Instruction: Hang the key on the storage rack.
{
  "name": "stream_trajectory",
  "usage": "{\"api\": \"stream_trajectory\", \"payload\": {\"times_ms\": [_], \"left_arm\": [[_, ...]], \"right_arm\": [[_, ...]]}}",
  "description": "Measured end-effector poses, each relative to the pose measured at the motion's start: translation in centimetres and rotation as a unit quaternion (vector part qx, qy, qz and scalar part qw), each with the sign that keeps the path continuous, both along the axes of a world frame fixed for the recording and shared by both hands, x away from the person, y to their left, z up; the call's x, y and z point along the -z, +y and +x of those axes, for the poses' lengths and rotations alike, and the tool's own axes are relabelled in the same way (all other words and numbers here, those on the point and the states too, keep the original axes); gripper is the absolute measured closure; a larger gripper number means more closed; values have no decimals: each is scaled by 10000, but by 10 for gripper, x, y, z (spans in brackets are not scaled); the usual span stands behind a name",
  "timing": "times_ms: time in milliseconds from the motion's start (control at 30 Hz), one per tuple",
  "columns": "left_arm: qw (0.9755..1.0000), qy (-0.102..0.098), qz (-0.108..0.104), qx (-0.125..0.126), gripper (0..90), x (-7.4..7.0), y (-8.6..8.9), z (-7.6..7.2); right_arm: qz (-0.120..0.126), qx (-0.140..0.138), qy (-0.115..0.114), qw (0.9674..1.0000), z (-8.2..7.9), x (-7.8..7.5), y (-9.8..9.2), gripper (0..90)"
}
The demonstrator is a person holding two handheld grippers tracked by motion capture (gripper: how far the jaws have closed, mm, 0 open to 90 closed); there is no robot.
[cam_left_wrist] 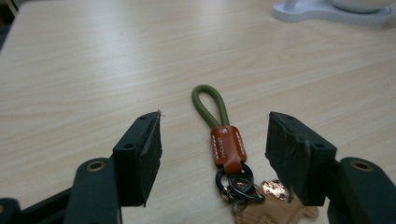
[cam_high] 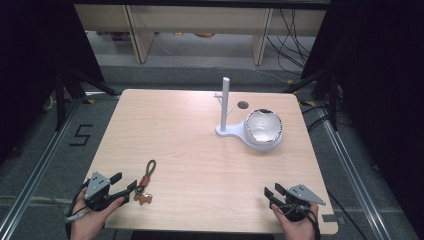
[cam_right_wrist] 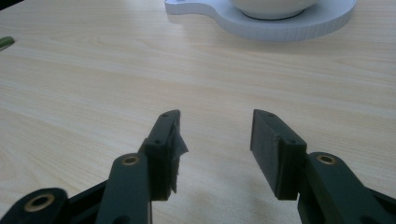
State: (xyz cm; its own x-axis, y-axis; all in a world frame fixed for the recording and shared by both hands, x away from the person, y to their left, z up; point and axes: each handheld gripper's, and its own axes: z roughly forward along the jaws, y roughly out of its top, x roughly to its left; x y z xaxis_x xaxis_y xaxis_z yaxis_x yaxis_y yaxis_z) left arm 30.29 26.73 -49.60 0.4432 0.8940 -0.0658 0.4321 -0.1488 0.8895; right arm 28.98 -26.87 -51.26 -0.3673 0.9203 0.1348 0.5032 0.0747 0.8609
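Observation:
A keychain [cam_high: 145, 181] lies near the table's front left: an olive cord loop [cam_left_wrist: 210, 103], an orange-red leather band [cam_left_wrist: 228, 147], black rings [cam_left_wrist: 237, 183] and a tan leather charm [cam_left_wrist: 266, 210]. My left gripper [cam_high: 123, 183] is open, its jaws standing either side of the band and rings without touching them; in the left gripper view the gripper [cam_left_wrist: 215, 135] straddles the keychain. At the front right my right gripper [cam_high: 272, 192] is open over bare wood, and the right gripper view [cam_right_wrist: 215, 126] shows nothing between its fingers. A white stand with an upright post [cam_high: 224, 103] and a white bowl [cam_high: 263, 127] sits at the back right.
The stand's flat white base [cam_right_wrist: 289, 28] lies well ahead of the right gripper. A small round hole [cam_high: 243, 105] is in the tabletop behind the stand. Cables and black frame legs stand on the floor beyond the table's far and side edges.

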Motion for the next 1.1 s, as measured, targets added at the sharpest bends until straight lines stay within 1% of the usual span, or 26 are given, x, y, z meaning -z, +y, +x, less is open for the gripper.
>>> {"api": "stream_trajectory", "payload": {"times_ms": [100,133,167,200,233,267,300,333,367,400,467,500,533,567,600,633,667,767,800,833,867,900,967,1033,1067,1100], "left_arm": [[9995,230,202,-21,363,-6,-4,6],[9991,316,269,-32,365,-8,-5,8],[9987,358,352,48,366,-11,-6,12],[9973,527,496,98,365,-15,-6,15],[9958,646,635,133,363,-19,-6,18],[9919,767,963,314,365,-23,-3,22],[9895,851,1107,365,364,-26,-4,26],[9878,1129,1050,216,364,-29,-7,27],[9861,1367,944,75,365,-31,-10,28],[9851,1423,960,65,364,-32,-11,32],[9817,1686,889,-28,364,-34,-13,40],[9791,1820,907,-29,361,-35,-14,44],[9767,1899,1003,-20,361,-35,-14,47],[9744,1988,1048,31,361,-35,-14,51],[9744,1988,1048,31,360,-35,-14,51],[9697,2188,1088,9,360,-35,-15,55],[9661,2343,1084,-12,359,-34,-17,60],[9601,2539,1170,-78,360,-30,-23,65],[9554,2678,1243,-47,361,-30,-25,67],[9539,2693,1325,-37,366,-29,-28,68],[9497,2787,1425,5,373,-29,-30,69],[9494,2808,1409,44,381,-27,-32,70],[9444,2927,1497,78,402,-26,-35,73],[9384,3063,1595,143,426,-26,-38,78],[9379,3077,1592,185,439,-25,-38,80],[9329,3172,1691,205,448,-25,-39,83]], "right_arm": [[87,-62,176,9998,-1,-2,-1,536],[138,6,216,9997,-2,-2,0,536],[60,120,256,9996,-3,-3,1,536],[5,30,173,9998,-2,-3,-1,535],[-15,33,219,9998,-2,-3,-1,535],[-10,30,257,9997,-3,-4,-1,535],[143,135,246,9995,-4,-3,2,536],[-16,73,273,9996,-4,-4,0,535],[131,105,286,9995,-4,-4,3,536],[40,-24,229,9997,-3,-4,0,536],[-2,-43,243,9997,-3,-5,1,536],[-55,-13,200,9998,-3,-6,1,536],[169,106,416,9989,-7,-8,5,536],[18,11,227,9997,-5,-8,3,536],[18,11,227,9997,-5,-8,3,536],[160,58,316,9994,-6,-8,5,536],[74,30,308,9995,-6,-8,4,535],[88,-40,248,9996,-4,-7,4,534],[74,-86,238,9997,-3,-7,3,534],[10,-59,305,9995,-5,-8,3,534],[-30,-66,329,9994,-5,-8,3,534],[-50,-54,328,9994,-5,-8,3,534],[-40,-66,329,9994,-5,-8,3,534],[6,-85,286,9996,-5,-8,4,533],[-14,-127,308,9994,-5,-8,4,533],[13,-113,326,9994,-5,-8,4,532]]}}
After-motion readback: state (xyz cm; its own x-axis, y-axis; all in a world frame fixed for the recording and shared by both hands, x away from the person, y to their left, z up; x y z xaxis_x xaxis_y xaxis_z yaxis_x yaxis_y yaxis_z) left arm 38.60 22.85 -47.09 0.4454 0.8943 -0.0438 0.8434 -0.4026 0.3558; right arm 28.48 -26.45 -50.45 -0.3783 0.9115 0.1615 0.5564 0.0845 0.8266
